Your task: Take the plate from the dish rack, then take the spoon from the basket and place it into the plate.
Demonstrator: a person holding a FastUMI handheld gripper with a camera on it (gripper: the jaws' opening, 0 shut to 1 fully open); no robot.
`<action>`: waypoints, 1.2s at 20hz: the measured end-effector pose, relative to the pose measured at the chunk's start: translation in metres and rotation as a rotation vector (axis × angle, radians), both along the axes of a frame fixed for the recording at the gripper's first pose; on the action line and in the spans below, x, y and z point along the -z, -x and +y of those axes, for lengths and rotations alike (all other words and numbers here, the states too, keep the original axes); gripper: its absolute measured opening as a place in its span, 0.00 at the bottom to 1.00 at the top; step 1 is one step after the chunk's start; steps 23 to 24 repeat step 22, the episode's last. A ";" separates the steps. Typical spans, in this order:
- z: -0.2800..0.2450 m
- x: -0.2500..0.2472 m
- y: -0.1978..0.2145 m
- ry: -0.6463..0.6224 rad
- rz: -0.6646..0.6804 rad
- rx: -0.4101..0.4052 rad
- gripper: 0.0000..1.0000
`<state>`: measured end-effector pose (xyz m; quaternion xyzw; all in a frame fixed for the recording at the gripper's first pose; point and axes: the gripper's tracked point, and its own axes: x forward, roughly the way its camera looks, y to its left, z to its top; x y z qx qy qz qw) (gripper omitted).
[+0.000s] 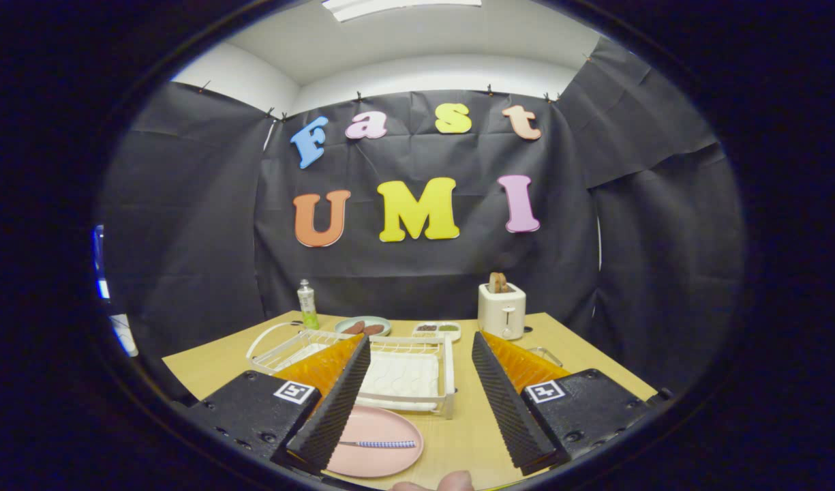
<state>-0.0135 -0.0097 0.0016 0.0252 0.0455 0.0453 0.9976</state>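
Spoon (378,444) already lying in the pink plate (390,467) at the near edge of the surface (458,436), long axis crosswise to the claw (424,453). Plate low between the fingers, toward the left one, just before the rack (417,375). Claw wide open, empty, raised and level above the surface. Task apparently complete.

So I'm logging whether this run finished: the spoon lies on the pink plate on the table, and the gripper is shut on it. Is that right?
Not quite. The gripper view shows the spoon lying on the pink plate on the table, but the gripper is open, its fingers spread apart and pressing on nothing.
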 end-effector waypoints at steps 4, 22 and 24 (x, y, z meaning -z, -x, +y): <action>-0.014 -0.011 0.015 -0.010 -0.035 0.046 0.97; -0.013 0.002 0.027 0.044 -0.098 0.096 0.97; -0.013 0.002 0.027 0.044 -0.098 0.096 0.97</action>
